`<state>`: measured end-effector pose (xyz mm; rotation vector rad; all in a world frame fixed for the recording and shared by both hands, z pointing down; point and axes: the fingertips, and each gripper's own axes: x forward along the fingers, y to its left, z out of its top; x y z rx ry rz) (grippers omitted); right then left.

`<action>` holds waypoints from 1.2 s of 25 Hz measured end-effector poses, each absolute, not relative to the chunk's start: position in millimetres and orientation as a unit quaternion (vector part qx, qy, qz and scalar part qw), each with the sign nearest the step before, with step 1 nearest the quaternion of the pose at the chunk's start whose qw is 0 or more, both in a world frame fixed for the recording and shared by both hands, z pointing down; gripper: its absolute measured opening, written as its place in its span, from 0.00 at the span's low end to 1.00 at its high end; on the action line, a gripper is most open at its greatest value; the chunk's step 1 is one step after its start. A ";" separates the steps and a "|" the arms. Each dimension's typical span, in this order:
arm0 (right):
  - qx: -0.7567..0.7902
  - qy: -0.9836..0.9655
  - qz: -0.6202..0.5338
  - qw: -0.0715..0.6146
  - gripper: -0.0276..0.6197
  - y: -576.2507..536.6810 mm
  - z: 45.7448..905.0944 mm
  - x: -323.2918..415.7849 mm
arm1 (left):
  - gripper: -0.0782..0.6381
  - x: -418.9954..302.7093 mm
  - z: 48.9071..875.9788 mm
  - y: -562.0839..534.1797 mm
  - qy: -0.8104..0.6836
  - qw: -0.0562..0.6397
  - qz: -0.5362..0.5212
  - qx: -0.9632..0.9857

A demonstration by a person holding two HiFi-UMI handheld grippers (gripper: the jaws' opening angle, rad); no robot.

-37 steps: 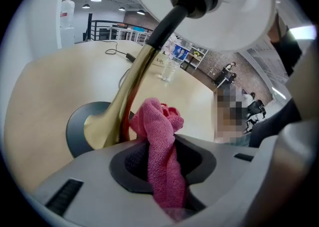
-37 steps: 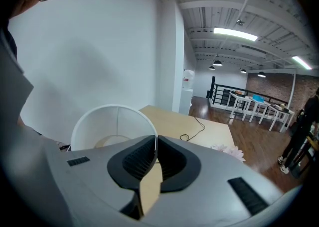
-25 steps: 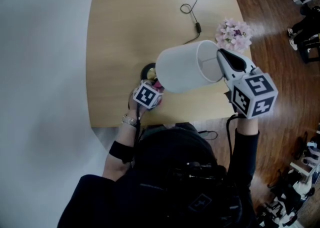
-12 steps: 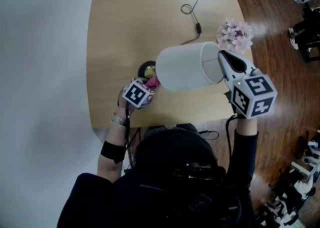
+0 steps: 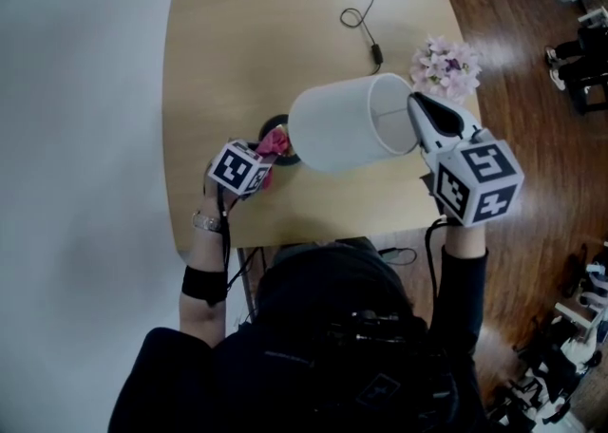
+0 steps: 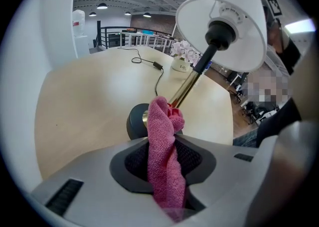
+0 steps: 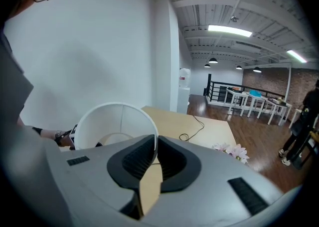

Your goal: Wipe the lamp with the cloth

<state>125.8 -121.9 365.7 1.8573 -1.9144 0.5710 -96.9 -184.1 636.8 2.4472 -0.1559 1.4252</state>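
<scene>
Pink cloth (image 6: 167, 181) sits clamped in our left tongs (image 6: 162, 142) by the lamp stem (image 6: 192, 79), while our right tongs (image 7: 151, 141), opening, pinch the lampshade (image 7: 107, 121).

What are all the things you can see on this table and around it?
light wooden table: one, tan, under everything
white drum lamp shade: one, white, tilted above the table
brass lamp stem: one, gold, slanting from base to shade
dark round lamp base: one, black, down at the table beside the cloth
pink terry cloth: one, pink, at the foot of the stem
thin black cord: one, black, on the table's far part
pink and white flower bunch: one, at the table's right edge
left gripper: one, grey, shut on the cloth
right gripper: one, grey, pinching the shade's rim
person: one, dark clothes, at the near edge
</scene>
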 end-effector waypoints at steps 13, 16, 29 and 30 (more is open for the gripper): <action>0.657 -0.698 0.180 0.223 0.08 -141.9 359.1 111.3 | 0.27 -121.6 632.8 -259.3 -0.159 0.168 0.474 0.849; 0.652 -0.702 0.174 0.227 0.08 -149.8 358.3 107.1 | 0.27 -132.8 625.5 -261.2 -0.171 0.182 0.456 0.854; 0.614 -0.736 0.138 0.247 0.08 -186.8 338.8 62.4 | 0.27 -181.0 644.1 -147.3 -0.163 0.259 0.446 0.841; 0.611 -0.739 0.135 0.249 0.08 -189.4 337.5 58.0 | 0.27 -183.8 646.0 -141.2 -0.163 0.261 0.449 0.839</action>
